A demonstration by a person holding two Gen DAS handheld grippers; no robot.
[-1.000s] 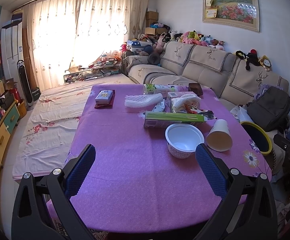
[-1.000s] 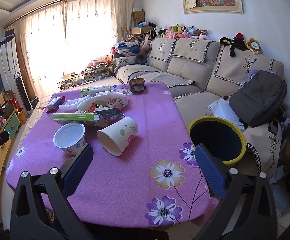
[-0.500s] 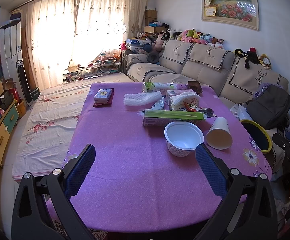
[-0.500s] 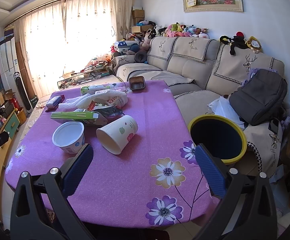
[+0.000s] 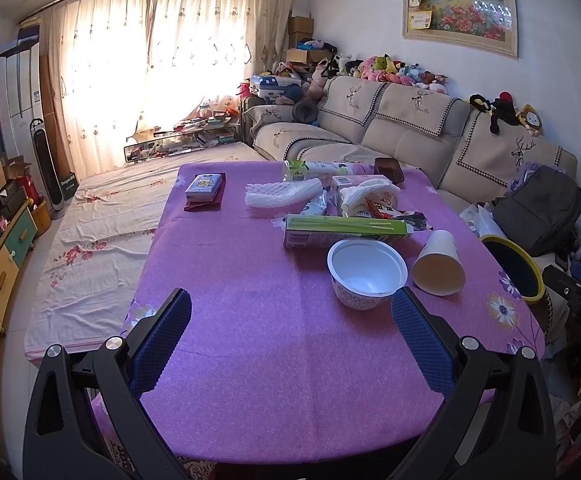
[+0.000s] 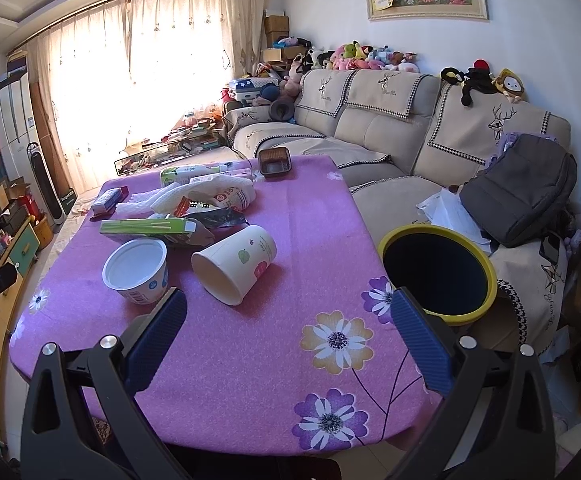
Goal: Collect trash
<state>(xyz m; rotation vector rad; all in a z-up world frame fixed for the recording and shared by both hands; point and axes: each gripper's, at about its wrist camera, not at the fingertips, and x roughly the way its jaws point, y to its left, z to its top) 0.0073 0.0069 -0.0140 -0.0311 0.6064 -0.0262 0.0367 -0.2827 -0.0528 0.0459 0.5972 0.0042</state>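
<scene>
Trash lies on a purple tablecloth: a white plastic bowl upright, a paper cup on its side, a green box, and wrappers with white foam behind. In the right wrist view the bowl, cup and green box lie left of a yellow-rimmed bin beside the table. My left gripper is open and empty over the near table edge, short of the bowl. My right gripper is open and empty, near the cup.
A beige sofa runs along the table's far right side, with a grey backpack and papers on it. A card box and a dark tray sit at the table's far end. A floral mat covers the floor left.
Both grippers have shifted slightly forward and up over the table. Nothing on the table has moved, and both stay open.
</scene>
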